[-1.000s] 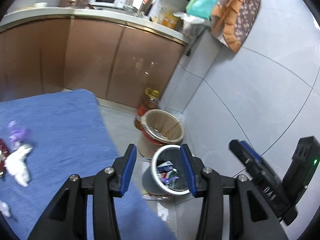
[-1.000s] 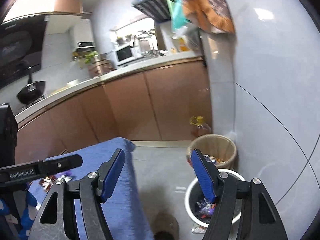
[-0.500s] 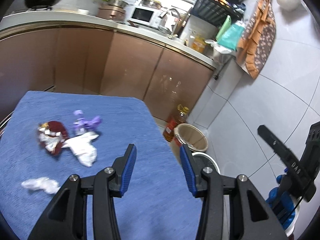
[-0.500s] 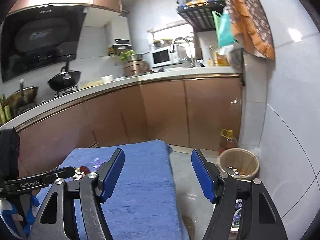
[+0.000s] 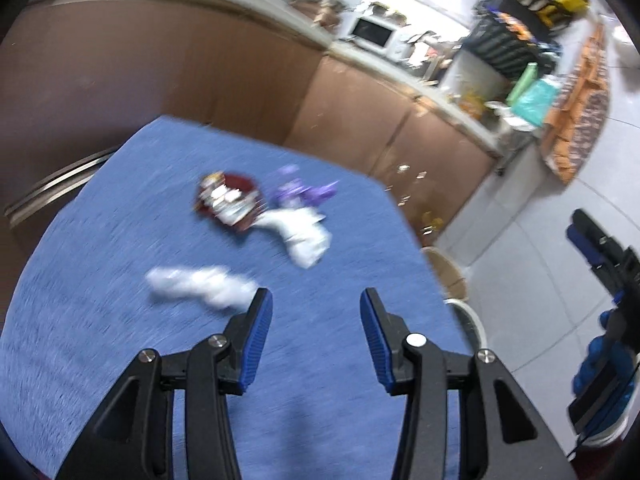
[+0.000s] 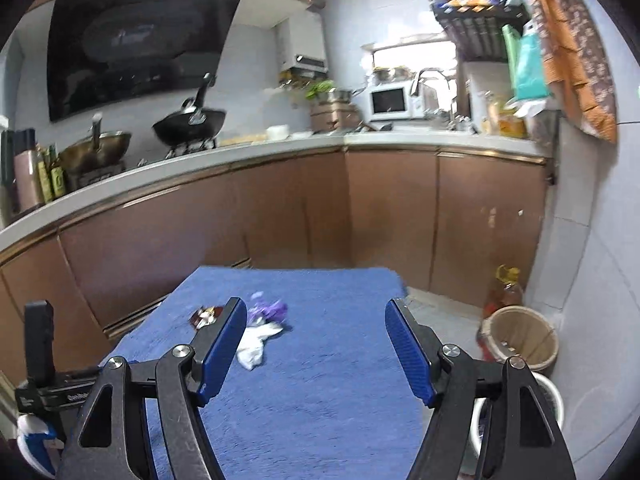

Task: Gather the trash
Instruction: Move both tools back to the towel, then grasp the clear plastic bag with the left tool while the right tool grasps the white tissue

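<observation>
Trash lies on a blue-covered table [image 5: 120, 280]: a crumpled white tissue [image 5: 200, 282] nearest my left gripper, a larger white tissue [image 5: 304, 232], a dark red wrapper [image 5: 228, 200] and a purple wrapper [image 5: 300, 190]. My left gripper [image 5: 316, 320] is open and empty above the table, just right of the near tissue. My right gripper [image 6: 316, 344] is open and empty over the table; the white tissue [image 6: 254, 344], purple wrapper [image 6: 268, 310] and red wrapper [image 6: 206, 315] show by its left finger.
A tan bin [image 6: 520, 338] and a white bin [image 6: 552, 396] stand on the floor right of the table, with an oil bottle [image 6: 504, 290] behind them. Brown kitchen cabinets [image 6: 360, 208] run behind the table. A tiled wall [image 6: 592, 280] is at the right.
Both grippers have swung left and away from the bins to the table. The trash pieces now sit closer and more central in the left wrist view. Both grippers stay open.
</observation>
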Available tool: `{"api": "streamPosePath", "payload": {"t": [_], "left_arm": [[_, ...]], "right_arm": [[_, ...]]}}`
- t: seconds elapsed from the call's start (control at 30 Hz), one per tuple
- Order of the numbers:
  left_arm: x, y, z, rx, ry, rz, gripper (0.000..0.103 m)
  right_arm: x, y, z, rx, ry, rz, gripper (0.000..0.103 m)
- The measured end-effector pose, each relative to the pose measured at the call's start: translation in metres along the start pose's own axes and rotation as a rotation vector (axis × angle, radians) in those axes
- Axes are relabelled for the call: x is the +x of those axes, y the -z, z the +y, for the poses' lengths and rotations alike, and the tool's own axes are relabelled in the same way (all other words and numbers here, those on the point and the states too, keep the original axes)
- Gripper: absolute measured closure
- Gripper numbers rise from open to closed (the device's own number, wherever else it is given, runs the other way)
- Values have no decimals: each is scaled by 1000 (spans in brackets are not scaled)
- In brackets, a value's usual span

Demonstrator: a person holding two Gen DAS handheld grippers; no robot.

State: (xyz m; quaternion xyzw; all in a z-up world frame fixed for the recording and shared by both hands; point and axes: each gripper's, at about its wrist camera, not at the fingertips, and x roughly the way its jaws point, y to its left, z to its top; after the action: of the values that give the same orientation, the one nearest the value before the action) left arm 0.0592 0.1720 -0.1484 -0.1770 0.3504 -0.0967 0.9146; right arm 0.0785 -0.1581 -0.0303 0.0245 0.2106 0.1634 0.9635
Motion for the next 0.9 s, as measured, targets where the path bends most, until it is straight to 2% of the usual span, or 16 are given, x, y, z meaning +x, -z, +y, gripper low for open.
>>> {"api": "streamPosePath", "payload": {"t": [0.17,0.27,0.57,0.9], "left_arm": [[21,22,43,-87,-30,74,59],[31,23,53,-117,-30,89,59],[67,10,70,-218,-8,139,59],[98,-18,82,-275,-53,146,59]], "right_arm": [[41,21,10,-8,-59,97,33],[67,31,12,-9,-88,152,33],[129,52,13,-19,-158,266,33],[190,54,34,-79,-254,325,33]]}}
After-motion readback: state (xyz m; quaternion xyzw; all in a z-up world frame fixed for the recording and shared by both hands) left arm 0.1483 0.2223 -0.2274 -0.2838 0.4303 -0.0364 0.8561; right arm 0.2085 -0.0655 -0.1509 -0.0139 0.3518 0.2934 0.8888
